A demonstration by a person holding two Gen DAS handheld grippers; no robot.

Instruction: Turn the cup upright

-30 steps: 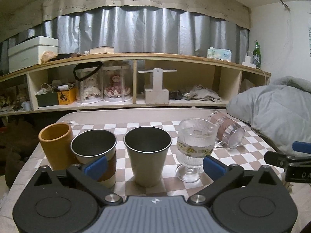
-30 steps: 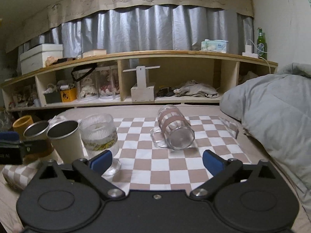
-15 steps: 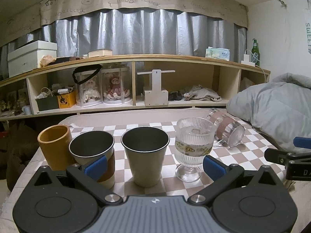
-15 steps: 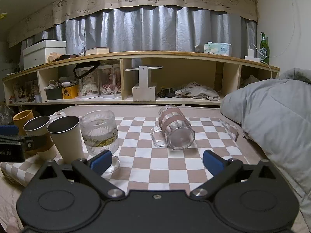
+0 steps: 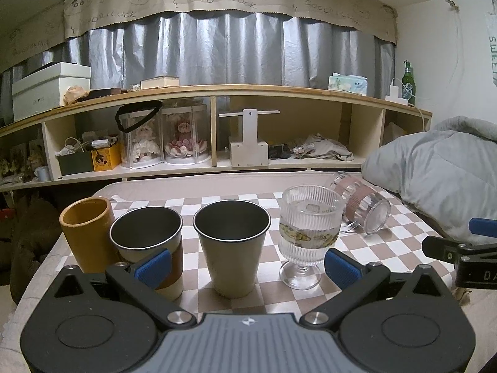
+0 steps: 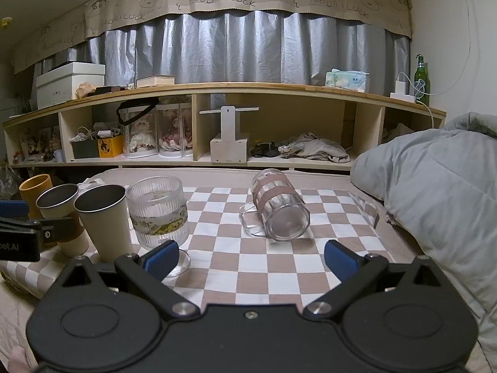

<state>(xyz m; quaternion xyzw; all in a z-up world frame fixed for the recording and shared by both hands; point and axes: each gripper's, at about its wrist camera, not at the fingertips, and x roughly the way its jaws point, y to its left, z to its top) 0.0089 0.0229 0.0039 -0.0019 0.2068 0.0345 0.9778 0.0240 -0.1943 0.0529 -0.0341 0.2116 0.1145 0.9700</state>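
You are at the approach step: nothing is gripped yet. The glass mug lies on its side on the checked cloth, thick base turned toward your right gripper, handle resting on the cloth at its 9 o'clock side. From the right wrist it sits at about 12 o'clock, just beyond the blue pads, well apart from them. Your right jaws stand wide open and hold nothing.

Your left gripper is equally wide open and empty, facing the upright row: the ochre cup, the sleeved steel cup, the plain steel tumbler and the ribbed goblet. From there the mug shows at 1 o'clock, partly behind the goblet.

Next, I judge, you bring the right jaws forward around the mug's body, close, and rotate it base-down; mind the goblet nearby at 10 o'clock.

The mug's mouth faces away, so its rim is hidden. Whether the cloth lies on a bench or the bed is unclear. The goblet's contents are hard to read.
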